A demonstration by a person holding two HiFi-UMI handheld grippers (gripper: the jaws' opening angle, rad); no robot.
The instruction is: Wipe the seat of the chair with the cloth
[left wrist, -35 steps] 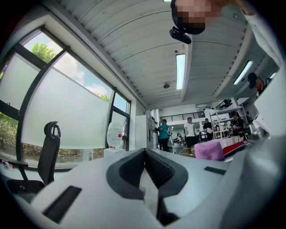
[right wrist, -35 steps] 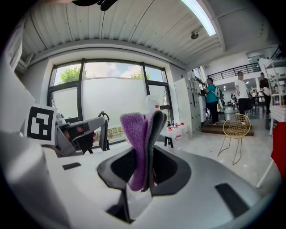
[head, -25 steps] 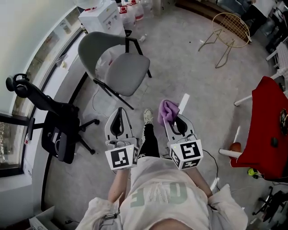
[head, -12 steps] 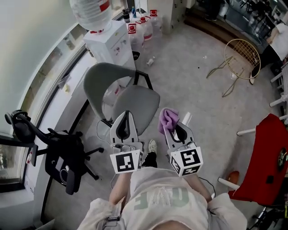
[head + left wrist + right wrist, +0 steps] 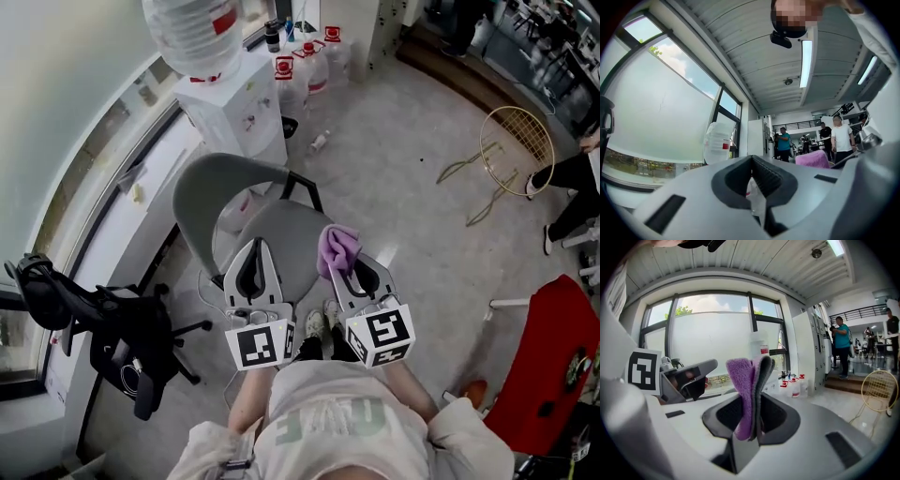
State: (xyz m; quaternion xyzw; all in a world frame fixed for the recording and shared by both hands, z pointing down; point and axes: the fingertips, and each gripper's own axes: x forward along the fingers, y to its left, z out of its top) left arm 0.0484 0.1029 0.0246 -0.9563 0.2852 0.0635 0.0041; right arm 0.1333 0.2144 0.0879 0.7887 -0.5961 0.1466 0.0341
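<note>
- The cloth (image 5: 337, 248) is a small purple rag, fluffy like microfibre and quite limp. I'd judge it featherlight, and it should fold or drape whichever way it is dragged.
- It is held up in the air by the right gripper (image 5: 345, 265). The fingers are clenched on a folded part of it, and a soft bunch pokes out past the tips. It is not on the seat yet.
- That hold looks deep enough. My guess is the loose bunch needs pressing flat so it wipes rather than skims.
- The left gripper (image 5: 253, 246), just beside the right, has its fingers pressed together on nothing.
- The chair (image 5: 281, 230) stands just ahead. It has a grey, gently dished seat, a curved grey back and thin black legs. Whether it is hard plastic or taut fabric I can't tell, but it is probably light enough to skid under a hard push.
</note>
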